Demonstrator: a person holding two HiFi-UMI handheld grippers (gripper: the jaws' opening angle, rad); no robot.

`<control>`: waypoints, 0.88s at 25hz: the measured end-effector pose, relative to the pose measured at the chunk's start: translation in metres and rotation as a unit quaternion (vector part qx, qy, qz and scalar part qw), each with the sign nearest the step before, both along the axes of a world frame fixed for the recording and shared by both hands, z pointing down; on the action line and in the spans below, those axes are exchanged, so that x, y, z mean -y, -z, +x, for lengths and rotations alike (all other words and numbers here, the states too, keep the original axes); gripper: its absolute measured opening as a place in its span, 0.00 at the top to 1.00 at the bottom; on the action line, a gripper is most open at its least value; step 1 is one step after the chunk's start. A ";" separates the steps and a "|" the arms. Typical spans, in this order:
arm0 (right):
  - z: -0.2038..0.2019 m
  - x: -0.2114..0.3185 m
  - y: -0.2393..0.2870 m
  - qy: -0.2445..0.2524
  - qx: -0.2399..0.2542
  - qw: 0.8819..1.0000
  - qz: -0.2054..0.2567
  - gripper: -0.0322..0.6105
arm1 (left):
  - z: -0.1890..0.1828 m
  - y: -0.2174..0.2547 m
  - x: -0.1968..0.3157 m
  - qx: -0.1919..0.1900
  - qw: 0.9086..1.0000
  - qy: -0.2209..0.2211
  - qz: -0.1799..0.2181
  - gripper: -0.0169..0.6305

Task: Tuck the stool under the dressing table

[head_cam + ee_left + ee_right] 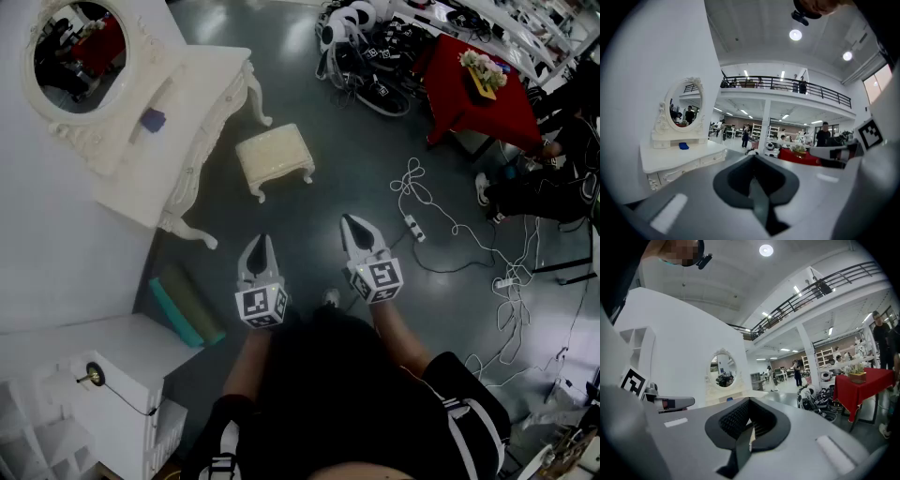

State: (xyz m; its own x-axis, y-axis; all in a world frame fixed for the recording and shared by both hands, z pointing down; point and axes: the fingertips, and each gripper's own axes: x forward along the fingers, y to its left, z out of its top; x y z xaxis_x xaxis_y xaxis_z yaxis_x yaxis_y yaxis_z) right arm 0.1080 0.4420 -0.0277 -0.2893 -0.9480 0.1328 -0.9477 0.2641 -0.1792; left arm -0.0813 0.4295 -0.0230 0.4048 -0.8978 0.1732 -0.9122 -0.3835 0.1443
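Note:
The cream padded stool [275, 159] stands on the dark floor just out from the white dressing table [202, 103], which stands against the left wall with an oval mirror [77, 52] and a small blue item [153, 120] on top. My left gripper [261, 241] and right gripper [351, 222] hang side by side, short of the stool, both shut and empty. In the left gripper view the shut left gripper [753, 161] points past the dressing table [679, 157]. From the right gripper view the shut right gripper [749, 420] hides the stool; the mirror [723, 369] shows beyond.
Loose cables and power strips [422, 220] trail over the floor at right. A red-clothed table [464, 89] and a heap of black-and-white gear [375, 52] lie at the back right. A white cabinet [103, 384] and rolled green mats [187, 305] sit at my near left.

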 end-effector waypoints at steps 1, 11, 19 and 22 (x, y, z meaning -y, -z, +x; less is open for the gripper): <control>0.001 0.000 0.000 0.001 0.001 1.000 0.000 0.95 | 0.001 0.001 0.000 0.000 1.000 0.001 0.001 0.96; 0.012 -0.005 -0.005 0.006 -0.001 1.000 -0.004 0.95 | 0.014 0.000 -0.007 0.001 1.000 0.004 0.006 0.96; 0.032 -0.010 -0.013 0.022 0.011 1.000 -0.003 0.95 | 0.032 -0.009 -0.020 0.009 1.000 0.017 0.001 0.96; 0.038 -0.005 -0.020 0.028 0.010 1.000 -0.003 0.95 | 0.035 -0.010 -0.017 0.015 1.000 0.022 0.004 0.96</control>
